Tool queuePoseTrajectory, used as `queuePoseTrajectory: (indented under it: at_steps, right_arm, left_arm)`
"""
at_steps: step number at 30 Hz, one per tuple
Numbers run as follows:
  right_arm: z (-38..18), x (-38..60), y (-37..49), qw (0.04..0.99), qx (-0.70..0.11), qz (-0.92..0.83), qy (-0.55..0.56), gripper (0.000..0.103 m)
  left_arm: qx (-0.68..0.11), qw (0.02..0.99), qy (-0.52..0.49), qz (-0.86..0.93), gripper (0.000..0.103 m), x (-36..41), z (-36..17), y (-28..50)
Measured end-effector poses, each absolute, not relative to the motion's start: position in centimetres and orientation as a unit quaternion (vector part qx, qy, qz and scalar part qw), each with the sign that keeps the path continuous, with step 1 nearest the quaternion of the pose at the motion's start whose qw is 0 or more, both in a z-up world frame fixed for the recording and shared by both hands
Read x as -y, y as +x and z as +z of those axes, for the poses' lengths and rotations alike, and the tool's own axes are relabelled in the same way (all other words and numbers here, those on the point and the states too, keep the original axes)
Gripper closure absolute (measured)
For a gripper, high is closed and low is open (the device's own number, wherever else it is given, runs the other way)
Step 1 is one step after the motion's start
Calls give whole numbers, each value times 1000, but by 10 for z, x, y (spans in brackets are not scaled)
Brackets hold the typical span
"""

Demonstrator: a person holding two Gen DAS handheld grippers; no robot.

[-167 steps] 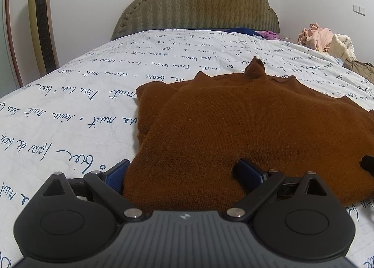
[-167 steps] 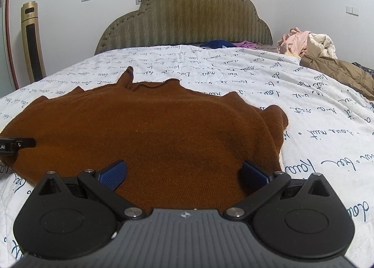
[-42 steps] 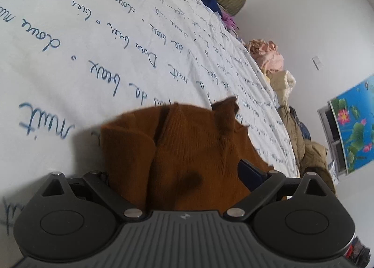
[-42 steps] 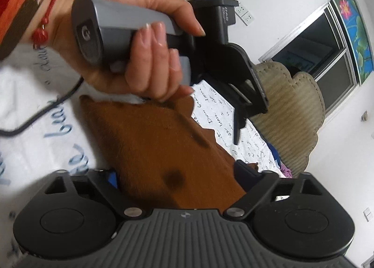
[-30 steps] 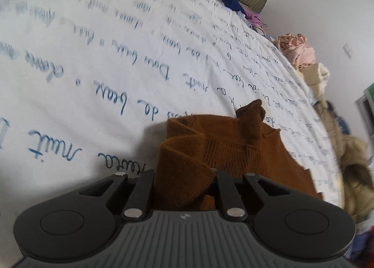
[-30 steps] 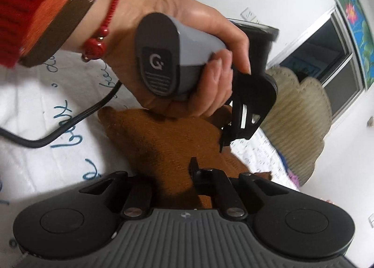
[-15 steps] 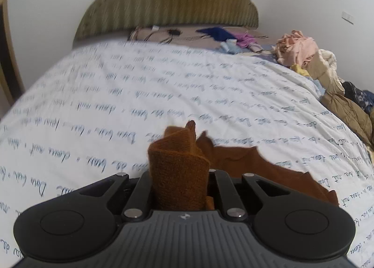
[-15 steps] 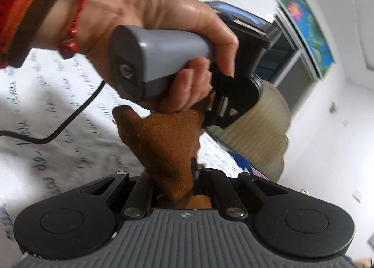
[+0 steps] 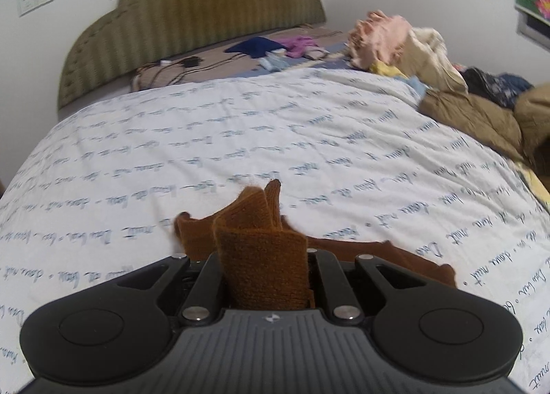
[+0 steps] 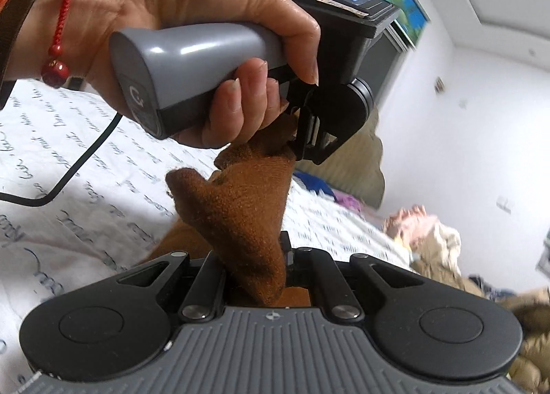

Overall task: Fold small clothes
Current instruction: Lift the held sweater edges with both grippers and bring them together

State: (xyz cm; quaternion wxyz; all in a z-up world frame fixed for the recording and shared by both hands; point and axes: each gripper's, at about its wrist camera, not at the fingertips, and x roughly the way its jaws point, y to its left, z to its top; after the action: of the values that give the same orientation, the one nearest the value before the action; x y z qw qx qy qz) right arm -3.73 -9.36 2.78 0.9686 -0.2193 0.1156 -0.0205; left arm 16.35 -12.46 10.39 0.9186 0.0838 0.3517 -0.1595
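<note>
Lifted off the bed since the earlier frames, where flat and spread; now bunched and pinched at two points.

Left wrist view: left hand-held gripper (image 9: 271, 273) closed tight on a folded wad of the brown sweater (image 9: 264, 256), cloth filling the gap between the fingers. Rest of the garment trailing down and right onto the white quilt (image 9: 172, 153) near the bed's foot edge, only partly raised. Pointed level toward the headboard (image 9: 192, 15), roughly centred across the bed. Pile of other clothes (image 9: 395, 40) at the far right corner.

Right wrist view: right hand-held gripper (image 10: 254, 277) likewise clamped on the brown sweater (image 10: 240, 208), tilted steeply up and turned toward the other tool. Left hand (image 10: 192, 36) wrapped round the grey handle, just above, cloth stretched short between the two grips.

Best done, probably, by keeping both pinches firm, drawing apart to level the held edge, then carrying it forward and laying it down evenly, avoiding a twisted fold.
</note>
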Motion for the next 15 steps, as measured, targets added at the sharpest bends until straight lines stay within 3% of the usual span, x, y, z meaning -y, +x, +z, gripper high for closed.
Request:
queuePoseTrajectory:
  at_steps: [15]
  right_arm:
    - [5,169,-41,981,-184,-36,-49,93]
  left_arm:
    - [-395,888,141,-186,94,226,52,175]
